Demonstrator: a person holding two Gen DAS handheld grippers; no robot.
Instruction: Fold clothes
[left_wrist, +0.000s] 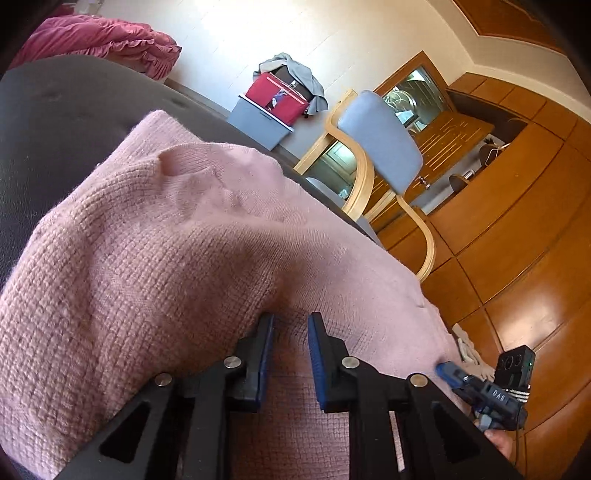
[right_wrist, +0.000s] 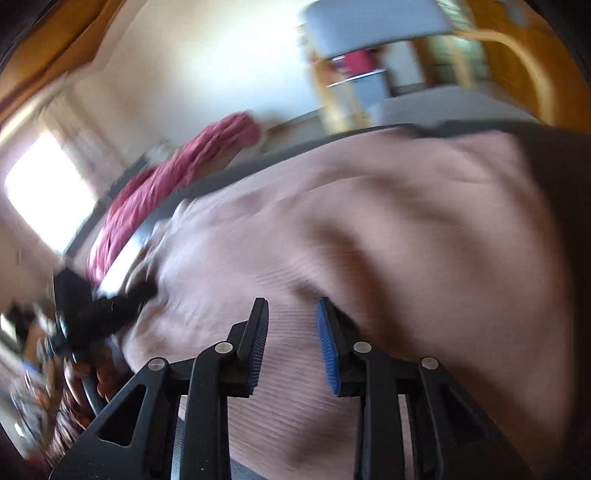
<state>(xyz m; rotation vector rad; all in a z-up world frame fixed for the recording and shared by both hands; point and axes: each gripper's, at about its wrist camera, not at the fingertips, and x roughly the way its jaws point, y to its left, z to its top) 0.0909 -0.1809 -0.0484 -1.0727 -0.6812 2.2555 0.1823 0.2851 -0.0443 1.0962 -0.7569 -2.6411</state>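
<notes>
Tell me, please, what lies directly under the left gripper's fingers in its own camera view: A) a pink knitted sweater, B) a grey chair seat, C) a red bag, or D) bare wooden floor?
A: in the left wrist view the left gripper points at the pink knitted sweater, which fills the view beneath its fingers and lies spread over a dark surface.

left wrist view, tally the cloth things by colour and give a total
pink: 1, the knit sweater on the dark surface
dark red: 1, the ruffled blanket at the back
grey: 1, the garment draped over the red bag
total: 3
</notes>
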